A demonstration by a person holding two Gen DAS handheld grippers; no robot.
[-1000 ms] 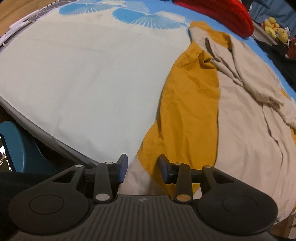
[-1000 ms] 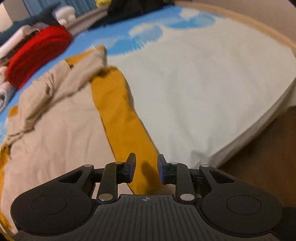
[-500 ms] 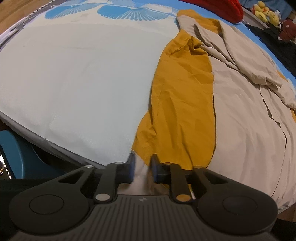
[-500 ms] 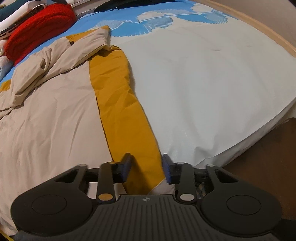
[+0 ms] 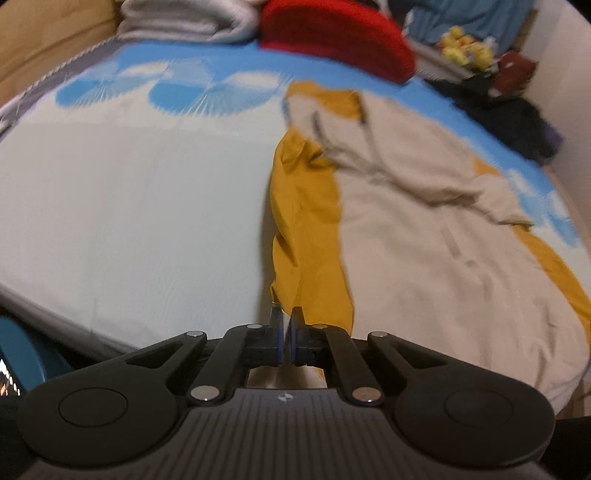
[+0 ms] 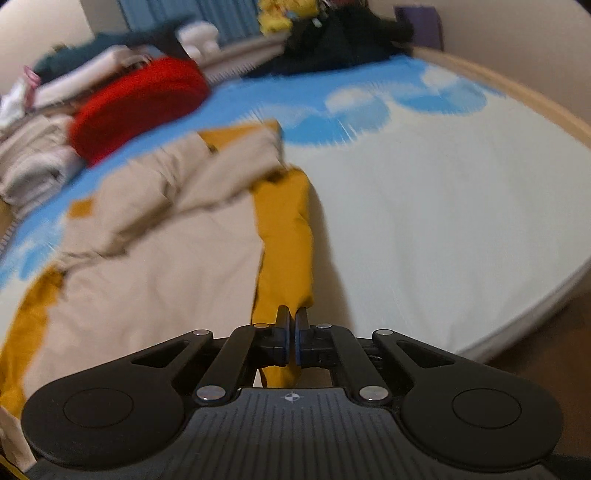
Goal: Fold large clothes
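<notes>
A large beige garment (image 5: 424, 258) with a mustard-yellow band (image 5: 306, 221) lies spread on the bed. My left gripper (image 5: 285, 314) has its jaws closing tight on the near corner of that mustard hem, and the cloth rises from the bed to the pads. In the right wrist view the same garment (image 6: 166, 266) lies to the left, with its other mustard band (image 6: 284, 236) running toward me. My right gripper (image 6: 291, 314) is likewise closing tight on this band's near end, with cloth hanging under the jaws. Both views are motion-blurred.
The pale bed sheet (image 5: 129, 203) with blue fan prints stretches wide beside the garment. A red knit pile (image 5: 332, 37), folded towels (image 5: 184, 18) and dark clothes (image 5: 509, 118) sit at the far end. The bed edge (image 6: 517, 92) and floor (image 6: 554, 350) lie to the right.
Both grippers went from open around the mustard hem to shut on it. Both then rose, lifting the hem corners off the bed, and more of the far room came into view.
</notes>
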